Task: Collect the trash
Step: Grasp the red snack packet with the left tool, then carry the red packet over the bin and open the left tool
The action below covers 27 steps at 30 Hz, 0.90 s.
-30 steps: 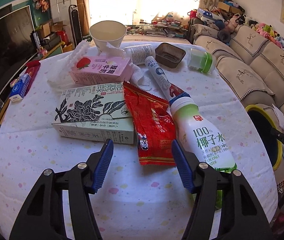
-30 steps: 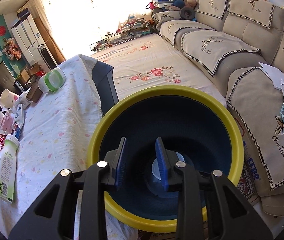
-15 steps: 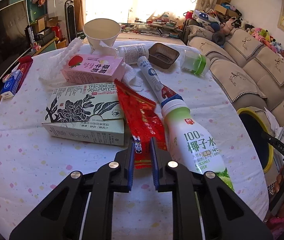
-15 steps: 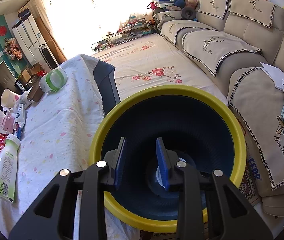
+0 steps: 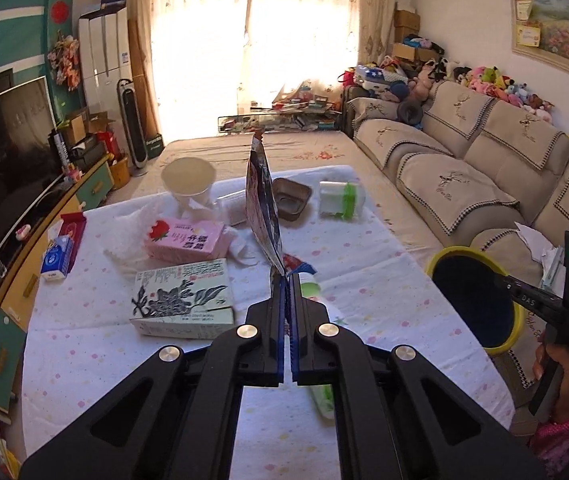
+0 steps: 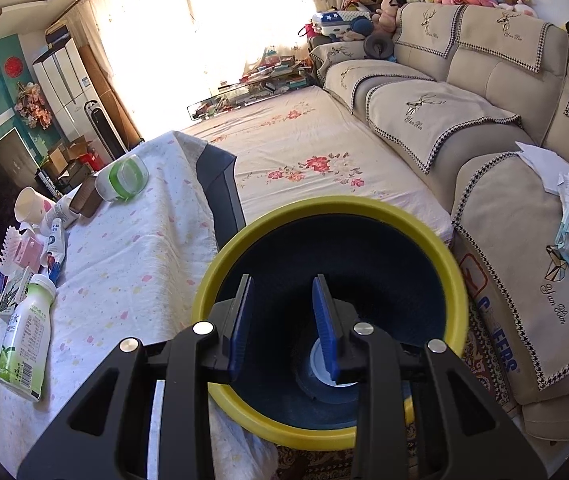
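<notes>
Above table (image 5: 364, 280), L tool (image 5: 285, 280) angled down, pinching wrapper (image 5: 262, 208).

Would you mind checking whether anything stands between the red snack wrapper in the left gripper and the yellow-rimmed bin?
Nothing visible does. The left gripper holds the red snack wrapper above the table; the yellow-rimmed bin is open-topped beside the table's edge.

Two grippers: the left gripper (image 5: 285, 280) and the right gripper (image 6: 282, 292); one red snack wrapper (image 5: 262, 204); two cartons on the counter (image 5: 364, 276), one pink milk carton (image 5: 184, 238) and one floral tea box (image 5: 182, 300); one coconut-water bottle (image 6: 26, 344); one tube (image 6: 55, 240); one green-capped jar (image 5: 340, 200); one paper cup (image 5: 186, 178); one foil tray (image 5: 290, 198); one small blue tissue pack (image 5: 57, 258); one yellow-rimmed bin (image 6: 450, 280).
</notes>
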### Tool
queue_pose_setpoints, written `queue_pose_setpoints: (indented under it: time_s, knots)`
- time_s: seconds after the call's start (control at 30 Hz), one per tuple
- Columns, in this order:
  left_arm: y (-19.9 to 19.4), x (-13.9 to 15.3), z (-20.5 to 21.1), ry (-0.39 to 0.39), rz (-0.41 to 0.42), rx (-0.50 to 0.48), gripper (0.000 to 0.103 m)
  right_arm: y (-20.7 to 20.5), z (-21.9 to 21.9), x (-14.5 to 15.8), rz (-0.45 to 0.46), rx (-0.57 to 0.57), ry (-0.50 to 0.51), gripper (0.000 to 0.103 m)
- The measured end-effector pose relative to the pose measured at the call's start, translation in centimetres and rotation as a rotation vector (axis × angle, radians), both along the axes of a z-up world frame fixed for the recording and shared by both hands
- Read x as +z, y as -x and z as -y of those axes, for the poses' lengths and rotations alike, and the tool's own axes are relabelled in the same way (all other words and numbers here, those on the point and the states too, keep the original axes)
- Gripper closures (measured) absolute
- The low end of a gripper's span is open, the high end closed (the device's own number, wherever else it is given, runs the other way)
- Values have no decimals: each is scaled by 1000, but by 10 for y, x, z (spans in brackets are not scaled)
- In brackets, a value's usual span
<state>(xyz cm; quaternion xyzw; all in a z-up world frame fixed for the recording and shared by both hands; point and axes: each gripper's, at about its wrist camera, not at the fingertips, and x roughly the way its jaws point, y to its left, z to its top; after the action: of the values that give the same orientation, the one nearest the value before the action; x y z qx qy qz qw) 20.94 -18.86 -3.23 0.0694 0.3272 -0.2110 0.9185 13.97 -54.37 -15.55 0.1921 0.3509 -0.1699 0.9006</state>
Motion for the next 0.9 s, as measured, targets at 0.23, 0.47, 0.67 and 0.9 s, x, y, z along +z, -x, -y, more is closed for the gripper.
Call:
queue_pose_setpoints:
  time_s: [0.23, 0.47, 0.67, 0.9]
  knots:
    - [22, -1, 91, 14, -25, -231, 100, 36, 19, 15, 37, -58, 26, 73]
    - [25, -38, 204, -27, -123, -411, 100, 64, 38, 15, 52, -97, 4, 72]
    - [11, -90, 282, -132, -188, -459, 100, 75, 48, 14, 56, -119, -18, 72]
    - [-7, -126, 319, -204, -210, -423, 64, 76, 51, 13, 56, -119, -30, 70]
